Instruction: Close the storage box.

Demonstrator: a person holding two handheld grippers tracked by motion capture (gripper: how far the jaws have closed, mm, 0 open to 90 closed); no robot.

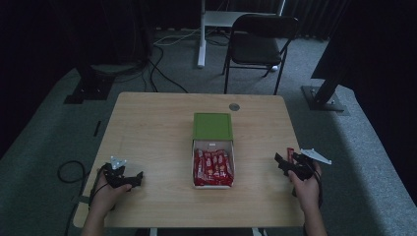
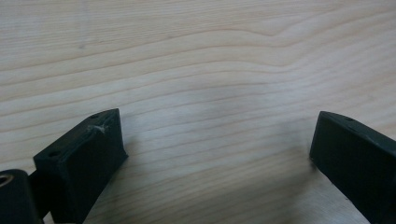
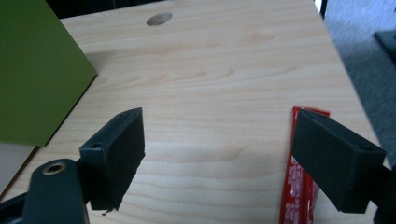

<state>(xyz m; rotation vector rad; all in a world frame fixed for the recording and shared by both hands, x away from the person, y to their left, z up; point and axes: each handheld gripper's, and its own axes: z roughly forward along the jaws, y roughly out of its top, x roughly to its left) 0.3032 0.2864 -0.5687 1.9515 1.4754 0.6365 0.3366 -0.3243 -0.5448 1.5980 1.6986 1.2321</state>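
Wood grain runs across the table (image 1: 147, 128), and a white box (image 1: 213, 145) sits at its centre with its green lid (image 1: 212, 126) slid back toward twelve o'clock, so the open half shows red snack packets (image 1: 212, 168) packed side by side.

At about four o'clock from the box, near the table's right edge, the right gripper (image 1: 284, 160) is held by the person's right hand (image 1: 307, 189). Its jaws stand wide apart with bare wood between them. A single red snack bar (image 3: 299, 186) lies flat on the table just under the right-hand jaw in the right gripper view, partly covered by it; the pads do not press on it. In the high view the same bar shows as a short red strip at one o'clock from the gripper's tips. The green lid fills the upper left corner of the right gripper view, and a round grommet hole (image 3: 159, 18) sits at twelve o'clock.

At eight o'clock from the box, the left gripper (image 1: 134, 179) rests in the left hand (image 1: 104, 194), well apart from the box. Its jaws are spread wide over bare wood, nothing between them.
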